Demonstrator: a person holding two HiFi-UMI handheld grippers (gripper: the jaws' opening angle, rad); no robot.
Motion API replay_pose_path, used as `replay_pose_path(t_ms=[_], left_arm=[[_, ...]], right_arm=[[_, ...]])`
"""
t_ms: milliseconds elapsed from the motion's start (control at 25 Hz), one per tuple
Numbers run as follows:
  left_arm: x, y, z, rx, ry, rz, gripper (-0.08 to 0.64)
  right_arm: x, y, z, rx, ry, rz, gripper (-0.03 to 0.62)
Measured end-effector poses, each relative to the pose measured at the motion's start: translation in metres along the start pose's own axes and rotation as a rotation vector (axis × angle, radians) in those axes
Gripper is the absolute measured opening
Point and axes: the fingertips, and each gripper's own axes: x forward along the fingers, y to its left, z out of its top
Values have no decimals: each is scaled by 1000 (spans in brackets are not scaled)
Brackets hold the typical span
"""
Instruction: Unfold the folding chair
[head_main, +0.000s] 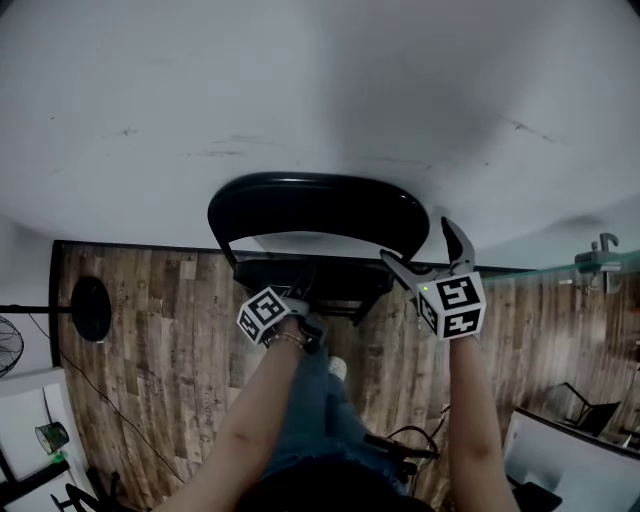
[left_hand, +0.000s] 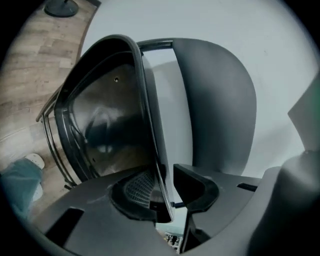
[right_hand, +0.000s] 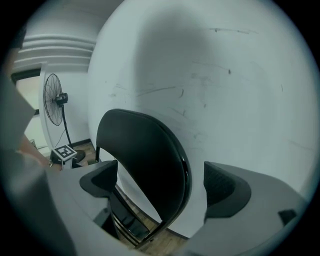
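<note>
The black folding chair (head_main: 315, 210) stands folded against the white wall, its seat (head_main: 310, 275) tucked up under the rounded backrest. My left gripper (head_main: 298, 292) reaches to the seat's near edge. In the left gripper view the seat's thin rim (left_hand: 150, 125) runs between the jaws of the left gripper (left_hand: 162, 192); it lies against the left pad, with a narrow gap to the right pad. My right gripper (head_main: 432, 252) is open beside the backrest's right end. In the right gripper view the right gripper (right_hand: 160, 187) has its jaws wide astride the backrest (right_hand: 145, 160), not touching it.
The wooden floor (head_main: 150, 340) meets the white wall (head_main: 320, 90) just behind the chair. A standing fan (right_hand: 54, 100) and a round black base (head_main: 90, 308) are off to the left. A glass tabletop edge (head_main: 600, 262) is at the right. My leg in jeans (head_main: 310, 400) is close under the chair.
</note>
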Motion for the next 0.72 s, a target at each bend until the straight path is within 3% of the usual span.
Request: replay_pose_path(t_ms=[80,200,360,600,720], left_arm=[[5,-5,-2,18,15,-13,44],[5,-6,-3,39,28,-37,38],[6,-5,-3,61,38,-28,38],[5,-5,-4,104,34,-5,44],[4,-5,-4,133,28,-15,46]], right_arm=[[8,-2,-3,10,17,26,537],[21,-7,-9,34,61,62,523],[37,-11,-17,38,166,143,454],[46,-12,-28,-123,415,286,320],[49,-9,-28,-179,472,369,280]])
